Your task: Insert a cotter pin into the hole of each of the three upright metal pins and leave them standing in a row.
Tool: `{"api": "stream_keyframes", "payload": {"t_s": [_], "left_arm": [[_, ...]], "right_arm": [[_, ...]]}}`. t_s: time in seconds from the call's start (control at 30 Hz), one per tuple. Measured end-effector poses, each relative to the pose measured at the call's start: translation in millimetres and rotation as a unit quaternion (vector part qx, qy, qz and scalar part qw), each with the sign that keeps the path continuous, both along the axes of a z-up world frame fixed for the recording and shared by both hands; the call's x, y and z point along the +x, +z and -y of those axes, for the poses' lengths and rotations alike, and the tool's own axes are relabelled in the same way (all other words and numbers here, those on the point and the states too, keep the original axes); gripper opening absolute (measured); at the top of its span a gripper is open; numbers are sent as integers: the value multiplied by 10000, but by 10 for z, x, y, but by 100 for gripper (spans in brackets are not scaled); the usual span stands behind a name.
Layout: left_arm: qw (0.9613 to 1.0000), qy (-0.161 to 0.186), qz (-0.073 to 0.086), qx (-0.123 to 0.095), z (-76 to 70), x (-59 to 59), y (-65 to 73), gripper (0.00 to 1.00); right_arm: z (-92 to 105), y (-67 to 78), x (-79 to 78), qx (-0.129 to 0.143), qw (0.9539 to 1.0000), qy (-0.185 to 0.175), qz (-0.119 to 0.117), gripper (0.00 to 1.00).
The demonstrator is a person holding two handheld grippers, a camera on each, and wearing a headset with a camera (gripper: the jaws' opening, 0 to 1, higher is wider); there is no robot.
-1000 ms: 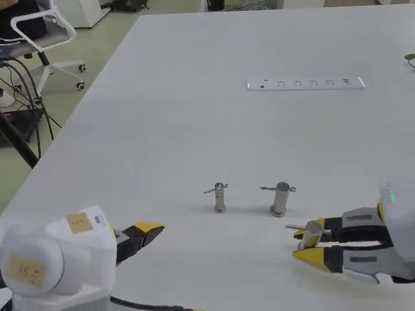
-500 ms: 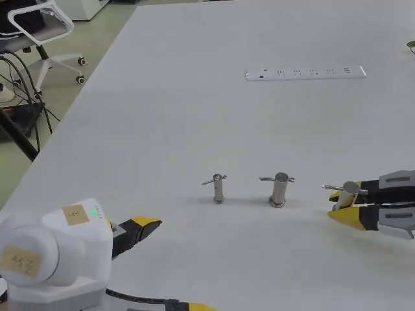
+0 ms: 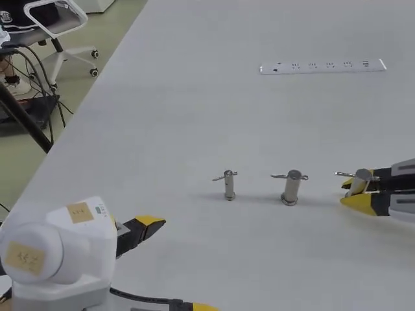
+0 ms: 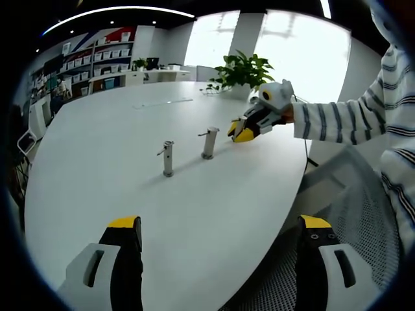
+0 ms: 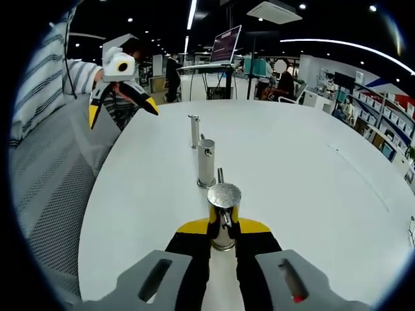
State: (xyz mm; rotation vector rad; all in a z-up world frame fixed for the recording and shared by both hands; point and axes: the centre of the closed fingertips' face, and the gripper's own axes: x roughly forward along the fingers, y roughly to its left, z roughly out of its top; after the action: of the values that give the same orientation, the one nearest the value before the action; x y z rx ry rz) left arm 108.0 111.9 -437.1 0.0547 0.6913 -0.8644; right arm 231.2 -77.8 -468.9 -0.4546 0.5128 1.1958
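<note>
While right gripper point(image 3: 353, 189) fingers clamp pin 3 point(image 5: 224, 206) | left gripper point(image 4: 218, 227) fingers gape at table edge point(image 4: 275, 214)

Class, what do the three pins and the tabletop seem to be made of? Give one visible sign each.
Pins: metal, likely steel; silvery with bright highlights. Tabletop: white and matte, perhaps laminate; smooth, even, without glare, so uncertain.

Left pin point(image 3: 228, 184) and middle pin point(image 3: 292, 186) are standing side by side on the table point(image 3: 194, 116). Third pin point(image 3: 362, 181) is sitting just right of them, in the right gripper point(image 3: 353, 192). Power strip point(image 3: 322, 66) is lying well behind.
</note>
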Motion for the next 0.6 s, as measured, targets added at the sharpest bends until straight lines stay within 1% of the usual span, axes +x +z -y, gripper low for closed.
{"api": "stream_keyframes", "payload": {"t_s": [0.07, 0.2, 0.27, 0.33, 0.47, 0.53, 0.57, 0.6], "left_arm": [[10000, -2, -13, 10, 1, 7, -4, 99], [10000, -49, -46, 56, 19, 30, -19, 99], [10000, -63, -52, 55, 27, 44, -16, 99], [9999, -82, -78, 69, 40, 53, -12, 99], [9998, -142, -58, 90, 69, 72, 15, 99], [9998, -153, -32, 103, 75, 86, 32, 99], [9998, -152, -24, 102, 76, 89, 36, 99], [9998, -148, -14, 94, 79, 96, 46, 99]], "right_arm": [[24, -25, 22, -40, 10000, 34, 2, 9], [36, -46, 23, -7, 9999, 108, -53, 9], [21, -44, 6, 105, 9997, 156, -139, 9], [8, -53, -9, 128, 9996, 216, -144, 9], [-8, -121, -41, 69, 9992, 367, -147, 9], [-10, -152, -37, 55, 9993, 339, -170, 9], [-8, -167, -36, 78, 9993, 326, -180, 9], [-34, -140, -30, 217, 9991, 311, -173, 9]]}}
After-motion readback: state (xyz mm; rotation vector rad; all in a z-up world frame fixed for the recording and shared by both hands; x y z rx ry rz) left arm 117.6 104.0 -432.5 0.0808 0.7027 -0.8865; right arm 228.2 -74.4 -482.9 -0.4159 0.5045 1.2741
